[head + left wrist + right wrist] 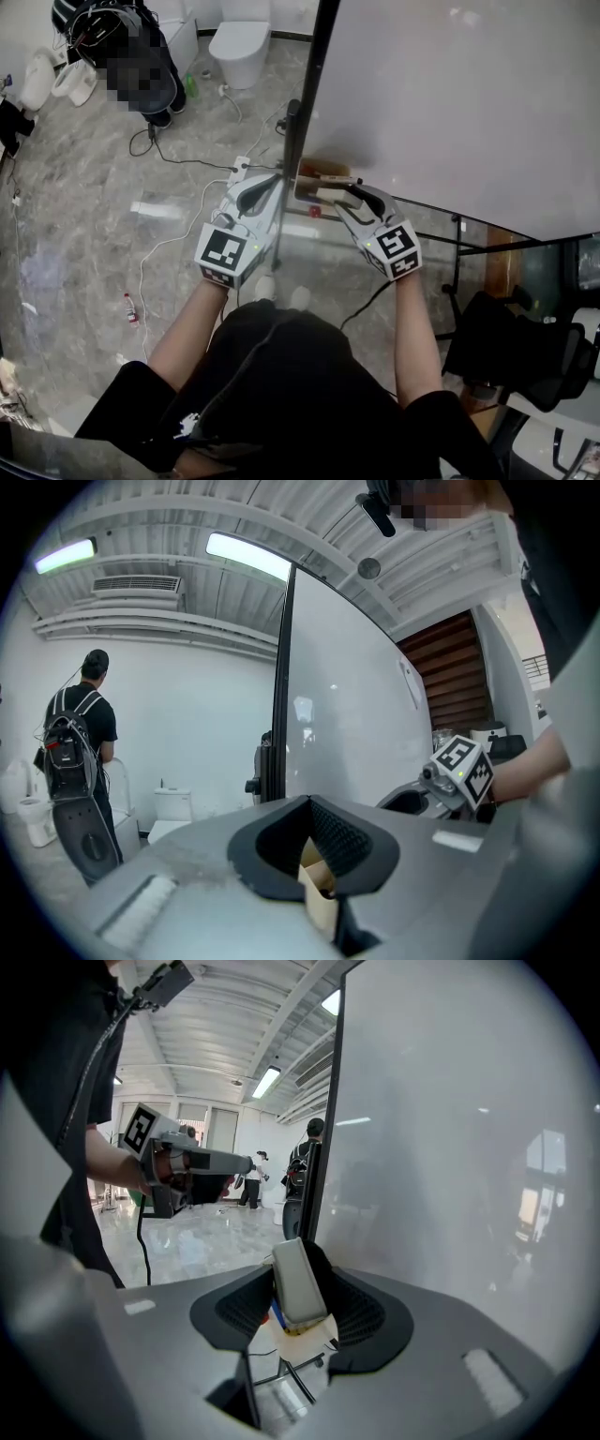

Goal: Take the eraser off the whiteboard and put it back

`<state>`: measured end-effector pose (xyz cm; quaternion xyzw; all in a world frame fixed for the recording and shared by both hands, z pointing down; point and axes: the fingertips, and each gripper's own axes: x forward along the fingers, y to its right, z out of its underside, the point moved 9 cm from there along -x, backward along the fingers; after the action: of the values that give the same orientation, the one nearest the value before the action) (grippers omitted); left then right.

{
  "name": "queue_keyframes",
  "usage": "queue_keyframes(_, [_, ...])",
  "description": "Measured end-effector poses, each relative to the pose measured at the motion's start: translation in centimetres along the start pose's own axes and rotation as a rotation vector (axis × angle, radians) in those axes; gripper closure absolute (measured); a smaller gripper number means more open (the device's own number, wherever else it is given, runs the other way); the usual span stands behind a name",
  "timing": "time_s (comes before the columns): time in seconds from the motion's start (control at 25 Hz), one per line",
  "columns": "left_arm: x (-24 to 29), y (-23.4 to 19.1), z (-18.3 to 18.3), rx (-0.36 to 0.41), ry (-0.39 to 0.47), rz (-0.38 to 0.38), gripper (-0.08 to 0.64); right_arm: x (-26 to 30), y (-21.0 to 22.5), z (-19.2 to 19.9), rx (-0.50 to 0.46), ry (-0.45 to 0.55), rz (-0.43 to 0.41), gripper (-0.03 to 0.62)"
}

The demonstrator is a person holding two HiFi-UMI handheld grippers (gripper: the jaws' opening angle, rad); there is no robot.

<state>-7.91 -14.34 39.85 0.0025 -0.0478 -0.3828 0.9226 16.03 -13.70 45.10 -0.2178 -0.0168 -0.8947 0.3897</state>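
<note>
1. Since the whiteboard (450, 1129) rises just right of the right gripper (300, 1269), I judge the return to be a short sideways move.
2. The right gripper clamps the eraser (298, 1290). The left gripper (309, 808), farther off by the frame, is pinched closed on nothing.
3. The eraser's long axis runs along the jaws, roughly parallel to the board.
4. No writing is legible; the marker cube (225, 251) shows only square patterns.

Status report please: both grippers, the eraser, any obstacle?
Right gripper shut on eraser, near whiteboard. Left gripper shut, empty. No obstacle seen.
</note>
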Motion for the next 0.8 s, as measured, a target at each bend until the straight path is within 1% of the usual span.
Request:
queue_keyframes(0.2, [-0.1,0.1,0.4,-0.003,-0.009,-0.007,0.554,0.8,0.1,0.8,0.005,-0.024,-0.023,0.393])
queue_keyframes(0.44, [-0.4,0.2,0.7,-0.004,-0.02,-0.011,0.554,1.9,0.1,1.3,-0.022,-0.069,-0.045,0.393])
queue_keyframes(0.8, [-0.7,0.3,1.0,-0.009,-0.026,-0.019,0.554,2.8,-0.3,1.1,-0.059,-0.101,-0.041,0.38])
